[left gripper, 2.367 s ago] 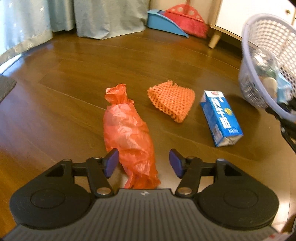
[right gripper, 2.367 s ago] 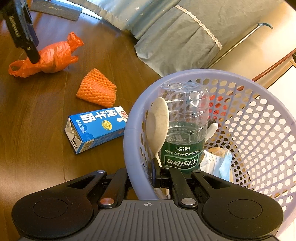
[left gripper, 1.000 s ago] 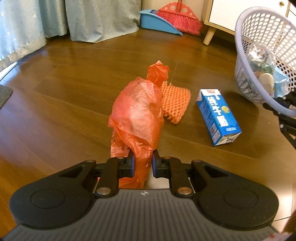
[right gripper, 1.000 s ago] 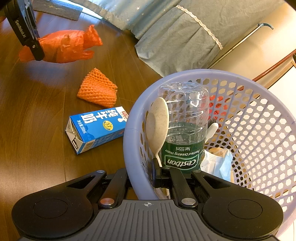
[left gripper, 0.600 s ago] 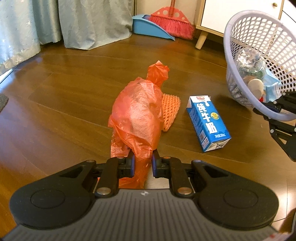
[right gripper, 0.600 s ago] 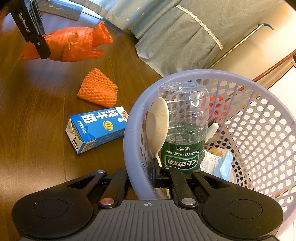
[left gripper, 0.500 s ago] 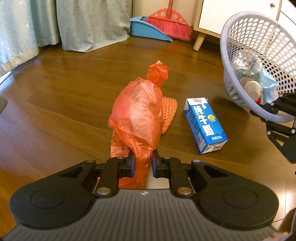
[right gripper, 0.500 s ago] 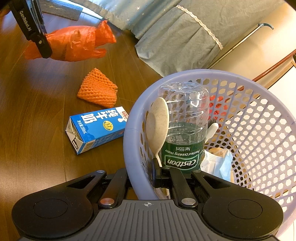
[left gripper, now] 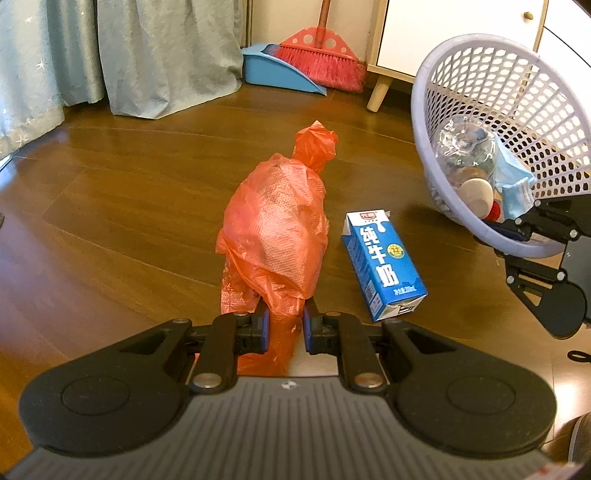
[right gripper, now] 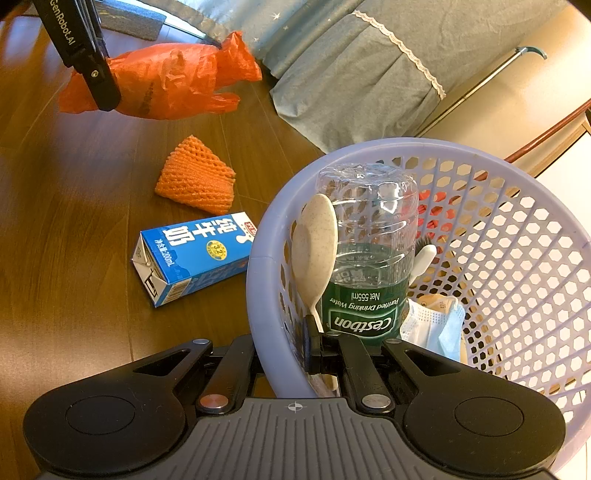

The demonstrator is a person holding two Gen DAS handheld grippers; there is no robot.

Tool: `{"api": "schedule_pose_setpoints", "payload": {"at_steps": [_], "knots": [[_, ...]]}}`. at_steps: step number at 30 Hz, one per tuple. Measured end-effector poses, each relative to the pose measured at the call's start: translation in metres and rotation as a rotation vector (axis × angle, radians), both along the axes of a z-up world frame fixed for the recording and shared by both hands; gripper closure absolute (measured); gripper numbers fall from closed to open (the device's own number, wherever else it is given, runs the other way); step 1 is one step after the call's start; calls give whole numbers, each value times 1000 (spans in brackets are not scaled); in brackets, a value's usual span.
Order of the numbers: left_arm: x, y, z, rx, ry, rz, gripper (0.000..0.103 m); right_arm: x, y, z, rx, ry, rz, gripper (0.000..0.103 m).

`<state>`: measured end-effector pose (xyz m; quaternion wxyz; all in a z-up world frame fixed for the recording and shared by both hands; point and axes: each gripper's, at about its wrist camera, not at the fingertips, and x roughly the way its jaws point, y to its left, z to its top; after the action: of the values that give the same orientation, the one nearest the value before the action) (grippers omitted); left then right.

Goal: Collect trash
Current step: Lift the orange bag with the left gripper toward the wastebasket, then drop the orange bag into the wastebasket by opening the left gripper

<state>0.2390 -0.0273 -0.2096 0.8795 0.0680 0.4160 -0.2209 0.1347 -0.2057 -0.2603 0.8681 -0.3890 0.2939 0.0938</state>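
Your left gripper (left gripper: 284, 326) is clamped on the orange bag (left gripper: 275, 229), which hangs clear of the wooden floor (left gripper: 129, 206). Your right gripper (right gripper: 286, 349) is clenched on the near rim of the lilac basket (right gripper: 517, 266), one finger inside and one outside the wall. In the basket lie a bottle (right gripper: 369, 258), a spoon (right gripper: 316, 247) and a face mask (right gripper: 432, 325).

On the floor, a blue carton (left gripper: 382, 264) lies on its side just beside the basket, and an orange foam net (right gripper: 195, 181) lies near it, further from the basket. At the far edge of the floor, grey-blue curtains (left gripper: 159, 55) reach down to the boards, a red broom (left gripper: 319, 59) stands in a blue dustpan (left gripper: 273, 72), and a white cabinet (left gripper: 443, 33) stands on pale legs.
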Motion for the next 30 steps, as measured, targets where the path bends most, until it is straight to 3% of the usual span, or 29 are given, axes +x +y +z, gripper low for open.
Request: {"api": "schedule_pose_setpoints", "payload": {"at_steps": [23, 30], "knots": [[-4, -16, 22, -43, -23, -34, 90, 0, 0, 0, -1, 1, 1, 100], [-8, -29, 44, -73, -58, -75, 90, -1, 2, 1, 0, 1, 0, 100]]}}
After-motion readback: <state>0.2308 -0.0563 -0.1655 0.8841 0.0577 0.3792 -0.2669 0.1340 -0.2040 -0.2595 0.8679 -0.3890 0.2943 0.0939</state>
